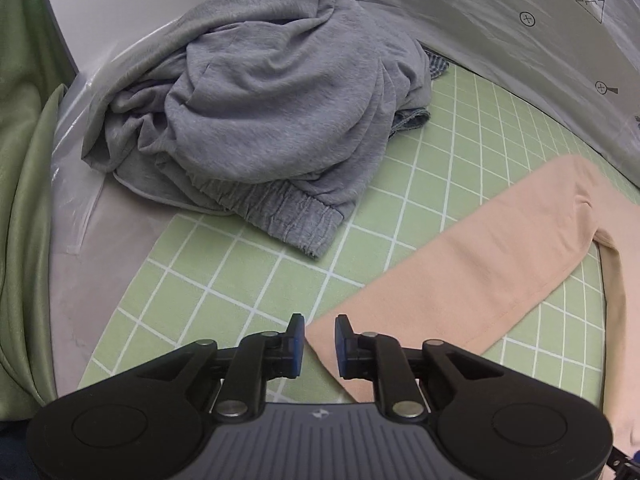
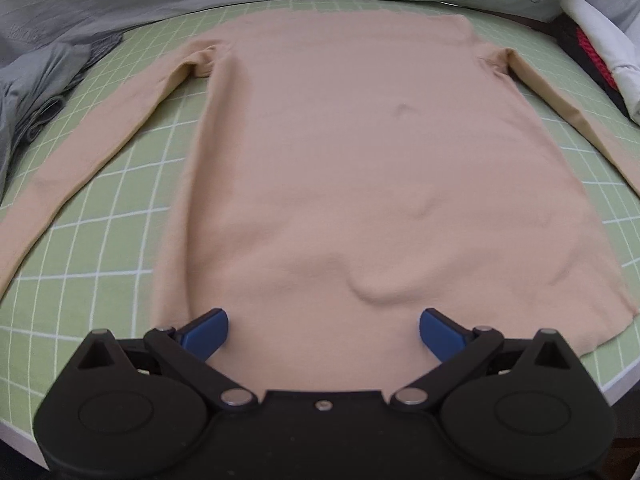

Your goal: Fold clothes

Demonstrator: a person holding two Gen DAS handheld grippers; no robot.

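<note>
— Two grippers, one garment: where does the peach long-sleeved top [image 2: 360, 152] lie?

— Spread flat on the green grid mat [image 2: 120, 208], body smooth apart from a few small wrinkles near the hem, both sleeves angled out and down to either side.

— And the right gripper [image 2: 324, 334]?

— Its jaws stand wide apart over the hem, the blue pads [image 2: 204, 334] level with the cloth's near edge. Nothing is caught between them. Whether the pads touch the fabric cannot be told.

— The left gripper [image 1: 320, 346]?

— Its jaws leave only a narrow gap, and the cuff end of one sleeve [image 1: 460, 268] lies in that gap. The pads are not closed on it; the fabric shows between them untouched at the sides.

— What else is on the mat?

— A heap of crumpled grey clothes [image 1: 272, 108], elastic waistband [image 1: 296, 216] facing the left wrist camera, well apart from the sleeve. A grey sheet with printed marks [image 1: 520, 40] rises behind it, and green fabric [image 1: 20, 200] hangs at the far left. In the right wrist view, white and dark items [image 2: 600, 52] sit at the far right corner.
</note>
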